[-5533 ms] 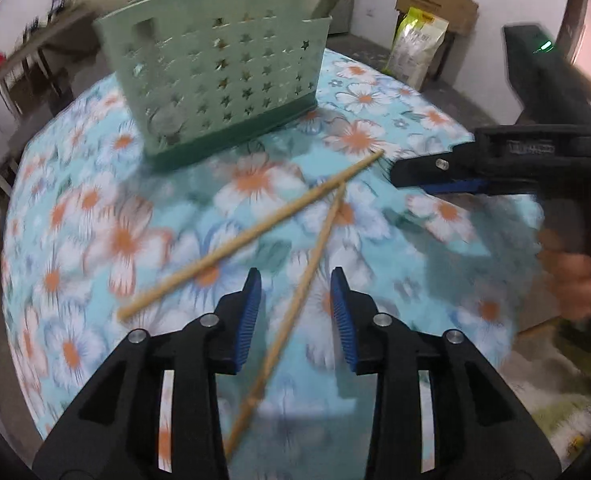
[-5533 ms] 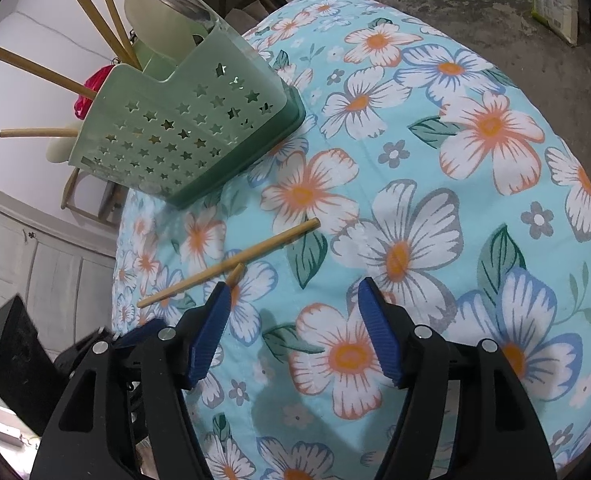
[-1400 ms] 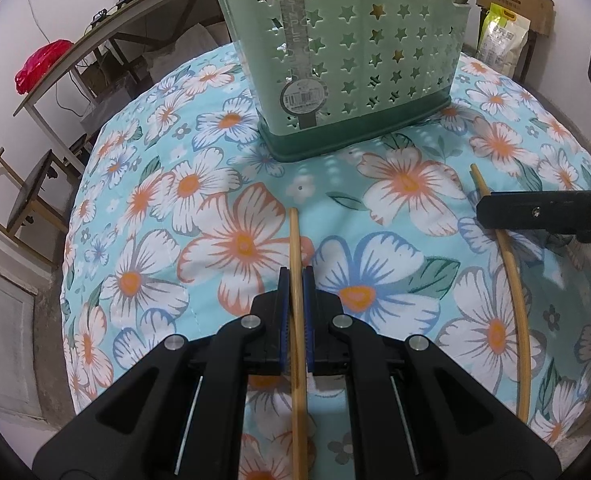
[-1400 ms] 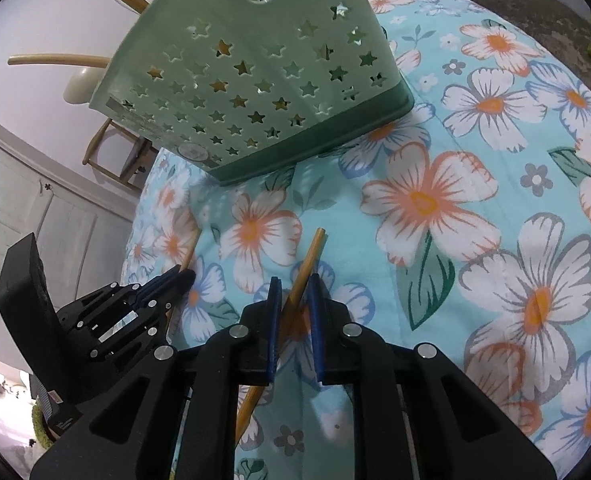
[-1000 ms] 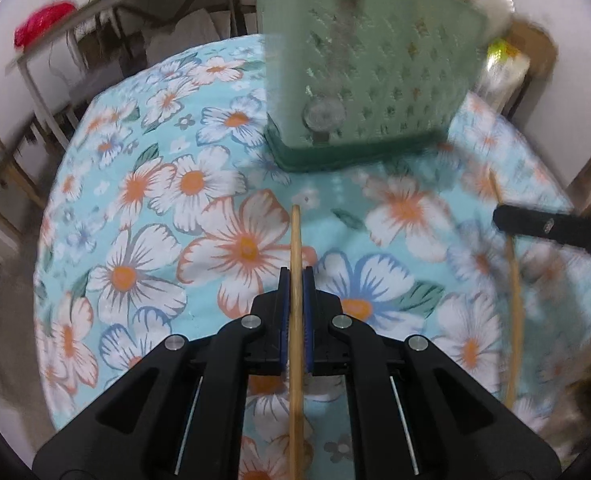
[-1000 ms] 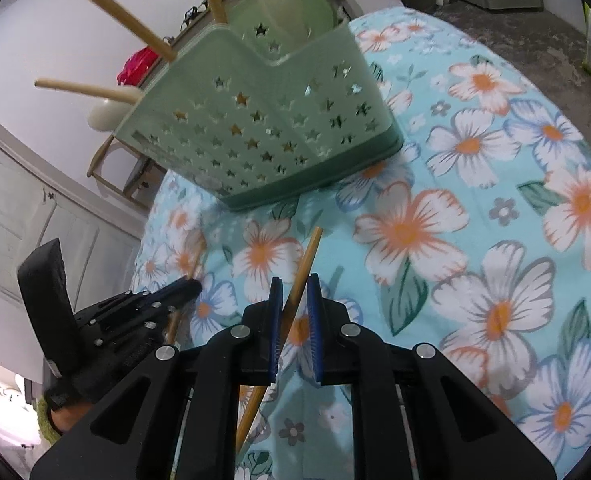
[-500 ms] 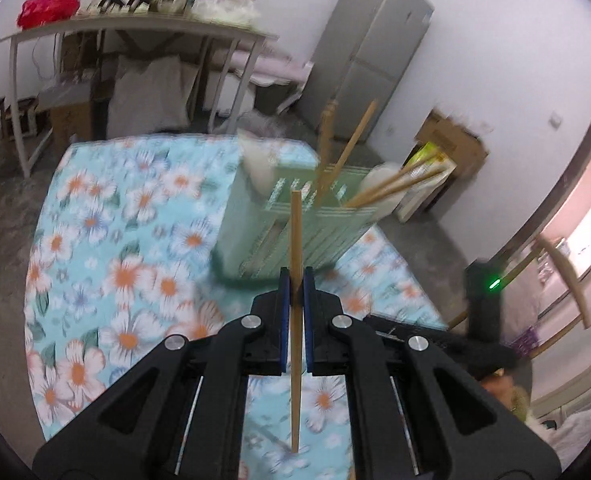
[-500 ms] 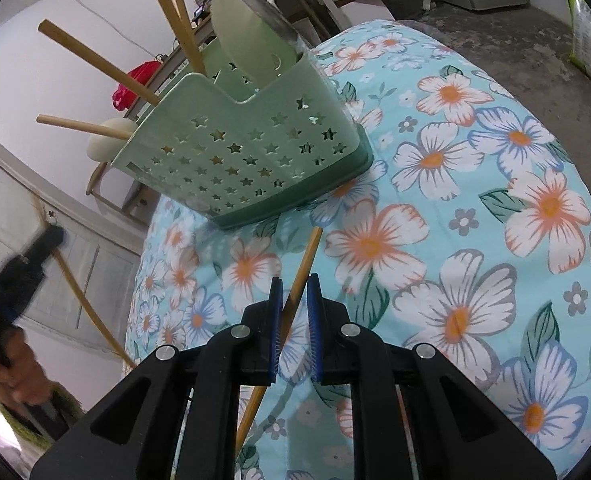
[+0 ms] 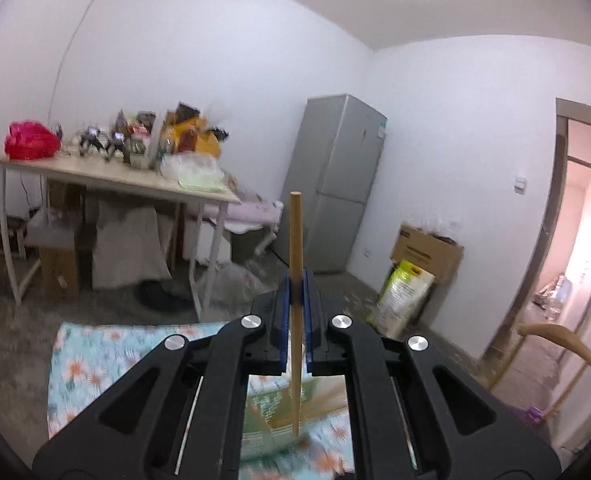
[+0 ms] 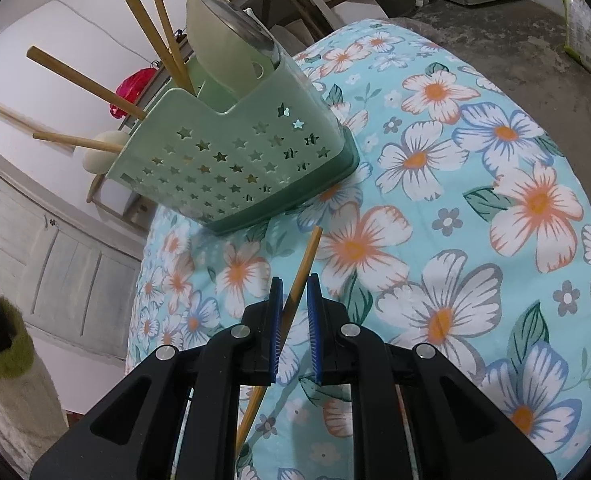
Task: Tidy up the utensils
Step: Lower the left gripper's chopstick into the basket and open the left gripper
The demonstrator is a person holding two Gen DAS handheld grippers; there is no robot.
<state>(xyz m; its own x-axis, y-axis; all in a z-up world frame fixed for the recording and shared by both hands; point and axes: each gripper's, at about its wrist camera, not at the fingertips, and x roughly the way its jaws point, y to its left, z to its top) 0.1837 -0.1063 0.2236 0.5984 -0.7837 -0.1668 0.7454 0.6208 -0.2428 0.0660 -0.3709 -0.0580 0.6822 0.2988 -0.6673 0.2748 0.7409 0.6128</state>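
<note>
Chopstick (image 9: 295,240) in my left claw (image 9: 295,300) stands nearly upright, long axis running top to bottom, the blue pads clamped on its middle. Its lower tip hangs directly over the green caddy (image 9: 271,408), blurred beneath the claw on the flowered desk (image 9: 83,356), so I judge the coming move to be a straight drop down into it.

My right claw (image 10: 294,312) grips a second chopstick (image 10: 301,272) low over the desk, its axis pointing ahead and slightly right toward the star-punched caddy (image 10: 231,160), near but apart. The left is the nearer.

No writing is legible to me; the print on the yellow-green bag (image 9: 405,292) and cardboard box (image 9: 427,248) is too blurred.
</note>
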